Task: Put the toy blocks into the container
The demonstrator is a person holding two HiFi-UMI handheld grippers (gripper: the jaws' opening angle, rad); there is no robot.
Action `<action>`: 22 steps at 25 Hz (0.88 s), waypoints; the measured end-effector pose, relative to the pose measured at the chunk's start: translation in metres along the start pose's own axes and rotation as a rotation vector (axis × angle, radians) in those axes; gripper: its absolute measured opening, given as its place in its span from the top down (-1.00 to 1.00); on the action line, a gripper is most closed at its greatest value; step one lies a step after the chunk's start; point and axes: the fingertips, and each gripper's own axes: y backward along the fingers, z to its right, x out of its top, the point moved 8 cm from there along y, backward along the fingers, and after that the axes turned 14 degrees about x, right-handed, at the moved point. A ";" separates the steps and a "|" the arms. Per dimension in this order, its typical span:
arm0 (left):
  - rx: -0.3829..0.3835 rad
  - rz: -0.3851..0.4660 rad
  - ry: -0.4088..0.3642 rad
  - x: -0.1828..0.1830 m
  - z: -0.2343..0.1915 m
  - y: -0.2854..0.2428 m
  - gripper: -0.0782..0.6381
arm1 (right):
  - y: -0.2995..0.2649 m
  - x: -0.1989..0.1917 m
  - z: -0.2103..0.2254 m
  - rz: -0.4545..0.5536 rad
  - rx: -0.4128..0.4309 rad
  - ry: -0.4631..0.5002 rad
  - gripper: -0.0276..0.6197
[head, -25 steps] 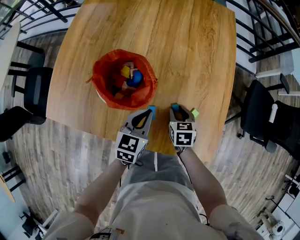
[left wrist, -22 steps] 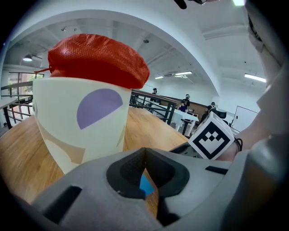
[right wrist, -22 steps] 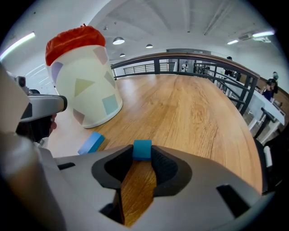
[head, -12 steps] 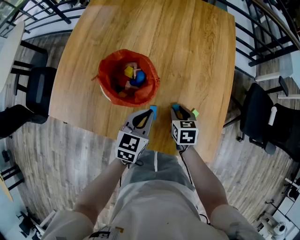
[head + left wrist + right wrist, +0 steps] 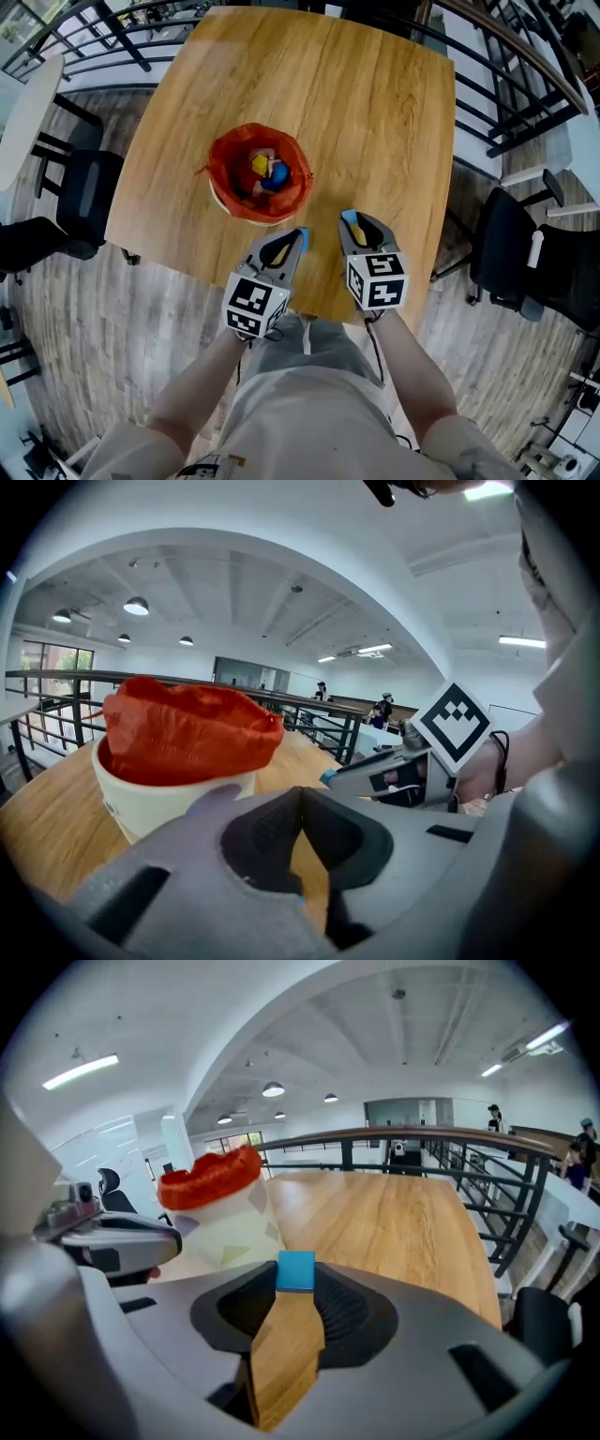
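Wooden tabletop (image 5: pixel 375 112) seen from above. A bit left of the middle, a white container (image 5: pixel 221 180) with a red bag pulled over its rim. Inside the bag, the toy blocks (image 5: pixel 267 171) in a small heap: a yellow one (image 5: pixel 258 165), a blue one (image 5: pixel 278 175) touching it, and some more, too dark to name. No loose blocks on the wood around it.

Near the front edge of the tabletop, both grippers side by side, each held in one of the person's hands and pointing away from the body. Left gripper (image 5: pixel 300 236) just in front of the container, not touching it. Jaws pressed together at the tips, nothing between them, only a sliver of wood showing further back. Left of those jaws, the white wall and red rim of the container.

Right gripper (image 5: pixel 351 221) to the right of the container, a little apart from the left one. Jaws partly open, with bare wood showing through the gap. A small blue square (image 5: pixel 296 1270) right at the tips; hard to tell if it is a part of the jaws or something else. No block clearly held.

Black chairs (image 5: pixel 80 192) on the floor at both sides of the tabletop, and dark railings behind it.
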 end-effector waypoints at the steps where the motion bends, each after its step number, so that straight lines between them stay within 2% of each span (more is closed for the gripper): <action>1: 0.002 0.010 0.005 0.006 0.001 0.004 0.75 | 0.006 0.010 -0.005 0.024 0.010 0.019 0.50; 6: 0.018 0.063 0.042 0.041 0.004 0.027 0.75 | 0.042 0.062 -0.036 0.154 0.068 0.110 0.50; 11: 0.047 0.180 0.061 0.086 0.000 0.058 0.75 | 0.080 0.104 -0.069 0.282 0.130 0.197 0.50; 16: 0.058 0.324 0.055 0.135 0.004 0.101 0.75 | 0.120 0.131 -0.096 0.382 0.194 0.242 0.50; 22: 0.075 0.424 0.029 0.169 0.010 0.140 0.75 | 0.161 0.154 -0.128 0.490 0.246 0.333 0.50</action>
